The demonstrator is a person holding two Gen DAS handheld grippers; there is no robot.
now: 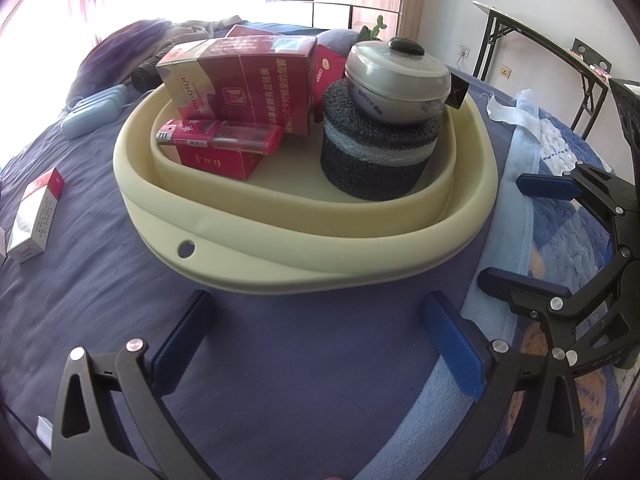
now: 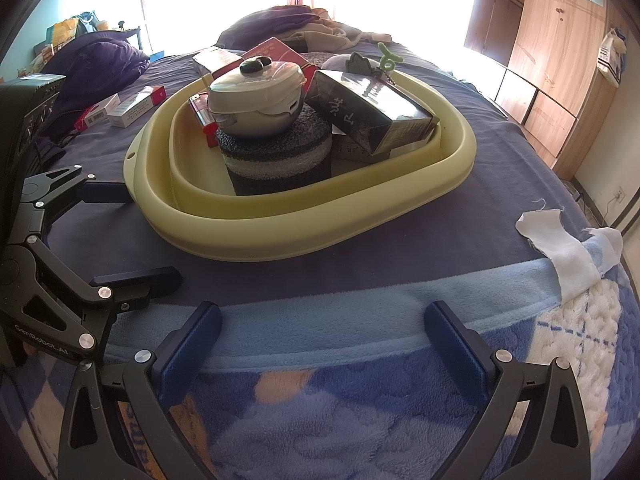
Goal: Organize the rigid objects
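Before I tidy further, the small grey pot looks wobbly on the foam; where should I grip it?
Grip the grey pot across its round body below the lid rim, from above at the near side; boxes crowd behind it, and its black knob looks too small.

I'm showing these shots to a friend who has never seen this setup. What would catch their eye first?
Most likely the pale yellow basin in the middle of the bed, heaped with things. Inside it, a grey toy pot sits on top of a dark foam cylinder, with red boxes and a lighter stacked beside it. Both claws, left and right, are open and empty in front of the basin.
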